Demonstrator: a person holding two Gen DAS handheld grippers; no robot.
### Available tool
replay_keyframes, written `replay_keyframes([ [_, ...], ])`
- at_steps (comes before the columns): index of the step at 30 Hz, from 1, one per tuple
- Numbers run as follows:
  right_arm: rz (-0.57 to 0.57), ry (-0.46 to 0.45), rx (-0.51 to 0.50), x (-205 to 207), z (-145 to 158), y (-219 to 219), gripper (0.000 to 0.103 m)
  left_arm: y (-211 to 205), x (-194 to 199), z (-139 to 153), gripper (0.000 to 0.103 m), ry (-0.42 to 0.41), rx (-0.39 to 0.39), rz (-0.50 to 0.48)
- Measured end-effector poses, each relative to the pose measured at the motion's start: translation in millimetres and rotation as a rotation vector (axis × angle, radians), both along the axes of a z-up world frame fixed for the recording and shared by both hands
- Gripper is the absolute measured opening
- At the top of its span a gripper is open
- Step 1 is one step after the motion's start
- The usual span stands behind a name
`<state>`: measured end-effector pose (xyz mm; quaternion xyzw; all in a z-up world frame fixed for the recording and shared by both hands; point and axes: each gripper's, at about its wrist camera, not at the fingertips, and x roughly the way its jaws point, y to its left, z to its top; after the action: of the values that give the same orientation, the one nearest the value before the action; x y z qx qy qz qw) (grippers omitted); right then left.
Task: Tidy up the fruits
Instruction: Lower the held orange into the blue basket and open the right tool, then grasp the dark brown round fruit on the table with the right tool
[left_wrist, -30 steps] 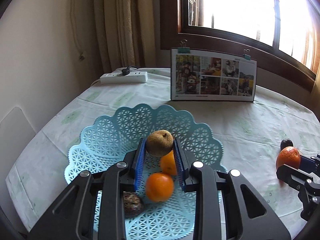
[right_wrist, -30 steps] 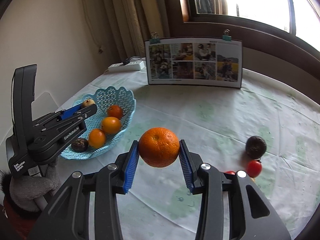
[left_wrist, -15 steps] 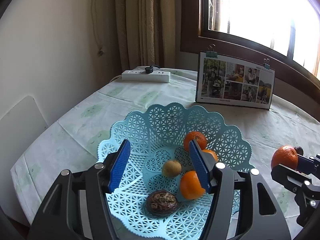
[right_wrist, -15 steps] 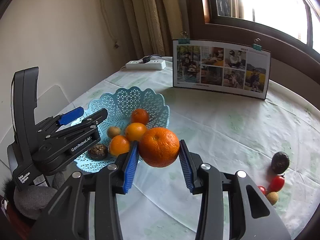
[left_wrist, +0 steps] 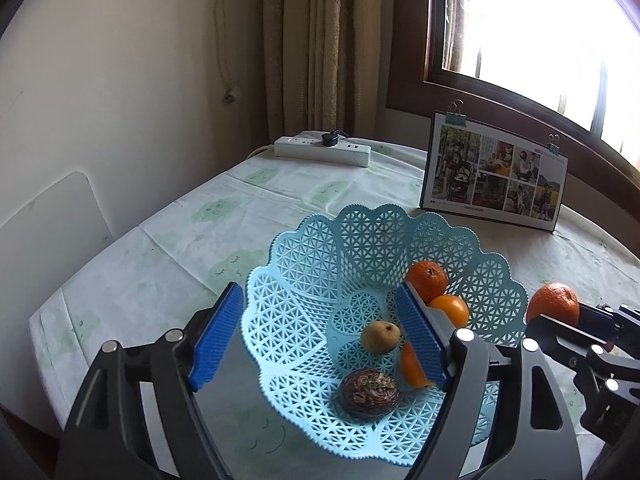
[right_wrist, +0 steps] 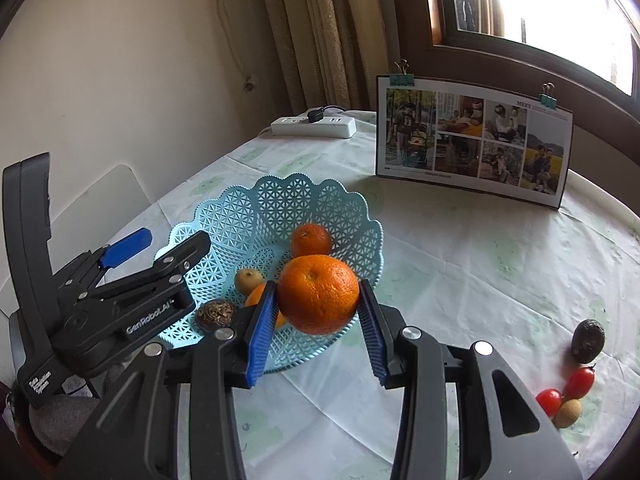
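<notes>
A table (right_wrist: 460,264) under a pale patterned cloth carries a photo board (right_wrist: 474,140) and a power strip (right_wrist: 314,126) along its far edge, and a light blue lattice basket (right_wrist: 352,216) toward its left edge. The basket holds three oranges, a small tan fruit (left_wrist: 380,337) and a dark wrinkled fruit (left_wrist: 369,392); an avocado (right_wrist: 587,340), two cherry tomatoes and another small tan fruit lie near the table's right edge. The left gripper (left_wrist: 320,338) hangs wide and empty over the basket's near side, while the right gripper (right_wrist: 318,320) clamps a large orange (right_wrist: 318,293) in the air at the basket's right rim.
</notes>
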<state>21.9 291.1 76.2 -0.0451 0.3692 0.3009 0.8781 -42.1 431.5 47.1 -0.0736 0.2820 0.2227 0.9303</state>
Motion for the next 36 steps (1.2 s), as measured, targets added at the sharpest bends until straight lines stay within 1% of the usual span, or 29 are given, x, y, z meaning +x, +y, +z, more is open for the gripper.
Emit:
replay_keyframes([
  [5,0.026,0.003,0.009,0.2,-2.9,12.8,0.041,5.7,-9.5,1.6,0.082,-0.011,-0.016,0.021],
  [7,0.032,0.007,0.020,1.6,-4.8,16.4,0.041,7.7,-12.8,3.1,0.087,-0.015,-0.017,0.032],
  [9,0.036,0.006,0.036,1.5,-4.6,17.0,0.047,9.1,-15.6,4.3,0.089,-0.020,-0.017,0.040],
  [10,0.033,0.002,0.044,1.0,-3.7,15.6,0.053,9.6,-17.0,4.9,0.090,-0.020,-0.018,0.043],
  [11,0.029,-0.004,0.048,0.1,-2.5,14.2,0.055,9.7,-17.8,5.3,0.090,-0.020,-0.020,0.045],
  [14,0.011,-0.011,0.050,-0.1,-0.5,5.1,0.055,7.3,-17.9,6.1,0.092,-0.020,-0.028,0.041],
  [19,-0.053,-0.006,0.051,5.0,-1.3,-22.5,0.056,-7.2,-13.2,7.5,0.092,-0.014,-0.023,0.006],
  [21,-0.084,-0.002,0.048,7.5,-2.8,-35.8,0.057,-15.5,-9.4,7.1,0.093,-0.010,-0.019,-0.015],
  [24,-0.143,0.006,0.044,12.5,-6.1,-60.3,0.059,-27.4,-6.0,6.5,0.097,-0.006,-0.013,-0.042],
  [29,-0.225,0.011,0.026,19.8,-14.3,-95.2,0.064,-47.6,0.8,6.3,0.097,0.006,-0.001,-0.089],
  [36,-0.333,0.026,0.015,31.1,-23.7,-143.3,0.064,-70.1,8.5,8.2,0.098,0.015,0.014,-0.130],
])
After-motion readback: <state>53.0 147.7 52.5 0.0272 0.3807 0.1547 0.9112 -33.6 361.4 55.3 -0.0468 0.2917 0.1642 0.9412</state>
